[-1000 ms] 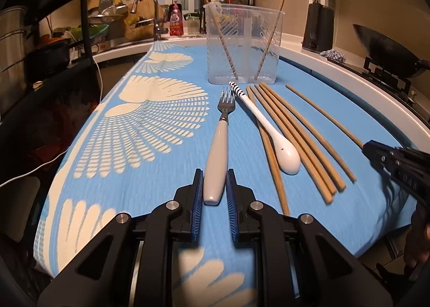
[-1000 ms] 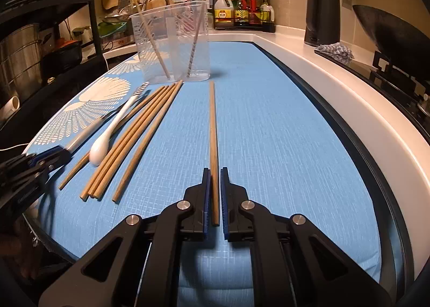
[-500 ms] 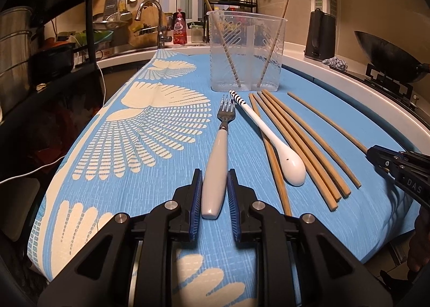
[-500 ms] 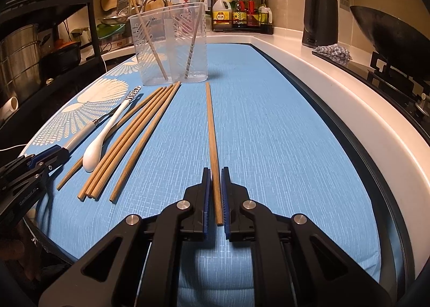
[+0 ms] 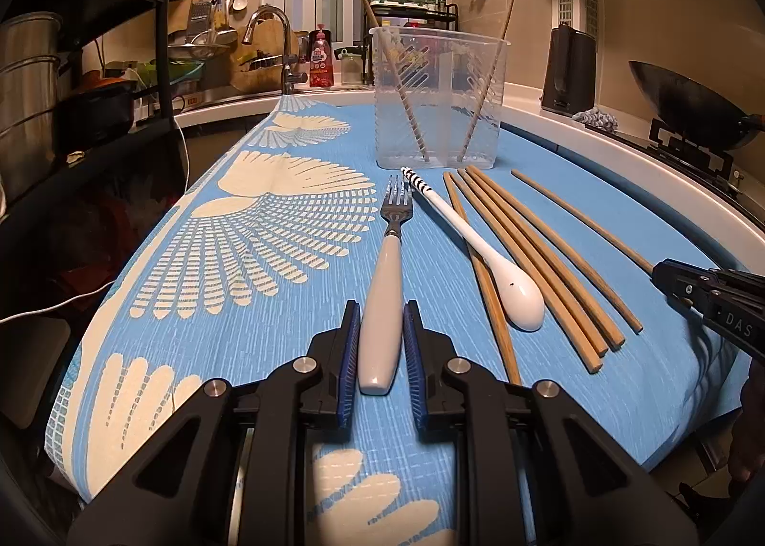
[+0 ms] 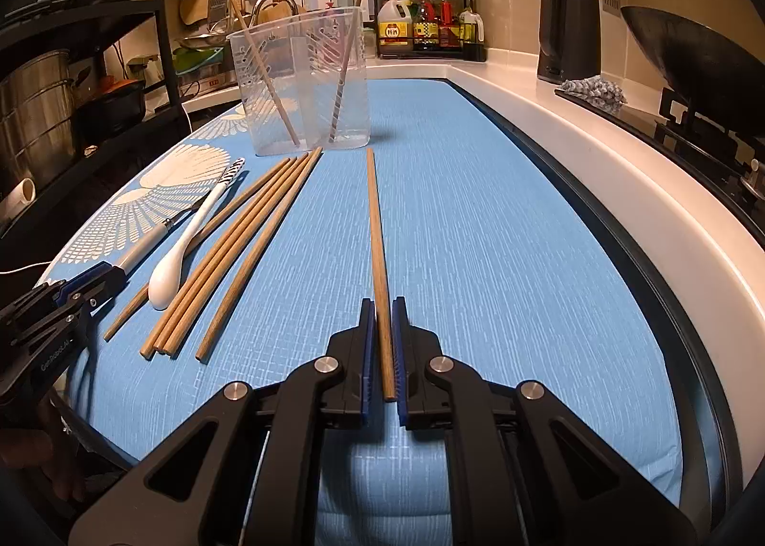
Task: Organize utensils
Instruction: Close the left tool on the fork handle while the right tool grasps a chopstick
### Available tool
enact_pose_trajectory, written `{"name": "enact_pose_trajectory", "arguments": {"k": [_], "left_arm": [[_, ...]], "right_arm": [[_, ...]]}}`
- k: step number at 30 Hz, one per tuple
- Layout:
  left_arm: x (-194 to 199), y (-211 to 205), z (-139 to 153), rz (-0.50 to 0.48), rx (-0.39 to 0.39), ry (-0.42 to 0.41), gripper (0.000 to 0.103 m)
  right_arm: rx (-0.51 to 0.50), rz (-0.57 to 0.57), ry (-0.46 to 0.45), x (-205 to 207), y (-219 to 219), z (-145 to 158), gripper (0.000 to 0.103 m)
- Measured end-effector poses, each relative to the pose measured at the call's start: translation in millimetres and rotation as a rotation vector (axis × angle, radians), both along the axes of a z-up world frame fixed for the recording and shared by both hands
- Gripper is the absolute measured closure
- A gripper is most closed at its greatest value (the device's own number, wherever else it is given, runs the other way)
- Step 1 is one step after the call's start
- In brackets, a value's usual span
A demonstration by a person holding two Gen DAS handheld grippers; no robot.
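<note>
We log the pick-up step on the blue cloth point(image 5: 296, 288): clear holder point(image 5: 437, 99) ahead, left gripper point(image 5: 380, 345) narrowed around the fork point(image 5: 382, 307) handle, right gripper point(image 6: 382, 345) narrowed around a lone chopstick point(image 6: 377, 249), neither visibly clamped; next, close and lift, clearing the adjacent spoon point(image 5: 478, 249).

One fork point(image 5: 388, 273), one spoon point(image 5: 497, 268), six loose chopsticks point(image 6: 248, 235), two more in one container point(image 5: 437, 99).

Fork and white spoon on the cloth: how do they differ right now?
The fork lies between the left gripper fingers; the spoon lies free. The fork's handle faces the camera; the spoon's bowl does, resting across a chopstick. The spoon's handle tip is striped; the fork's is plain. Both lie flat.
</note>
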State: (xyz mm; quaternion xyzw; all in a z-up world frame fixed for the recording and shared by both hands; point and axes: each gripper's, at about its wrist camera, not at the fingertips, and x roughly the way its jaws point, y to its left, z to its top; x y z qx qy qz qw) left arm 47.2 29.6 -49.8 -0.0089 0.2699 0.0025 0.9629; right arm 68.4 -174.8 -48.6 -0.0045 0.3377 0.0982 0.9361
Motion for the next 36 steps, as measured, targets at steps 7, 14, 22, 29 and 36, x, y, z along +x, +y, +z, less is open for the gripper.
{"name": "enact_pose_trajectory", "arguments": {"k": [7, 14, 22, 29, 36], "left_arm": [[0.2, -1.6, 0.4, 0.002, 0.004, 0.001, 0.084], [0.3, -1.6, 0.3, 0.001, 0.002, 0.001, 0.084], [-1.3, -5.3, -0.6, -0.004, 0.011, -0.007, 0.084], [-1.4, -5.9, 0.2, -0.005, 0.015, -0.009, 0.084], [-0.5, -3.9, 1.9, -0.010, 0.010, 0.000, 0.085]], "right_arm": [[-0.012, 0.000, -0.005, 0.2, 0.8, 0.5, 0.095], [-0.013, 0.000, -0.005, 0.1, 0.5, 0.4, 0.095], [-0.036, 0.002, -0.037, -1.0, 2.2, -1.1, 0.095], [-0.050, 0.012, -0.062, -4.1, 3.4, -2.4, 0.096], [-0.039, 0.022, -0.034, -2.4, 3.6, 1.4, 0.097]]}}
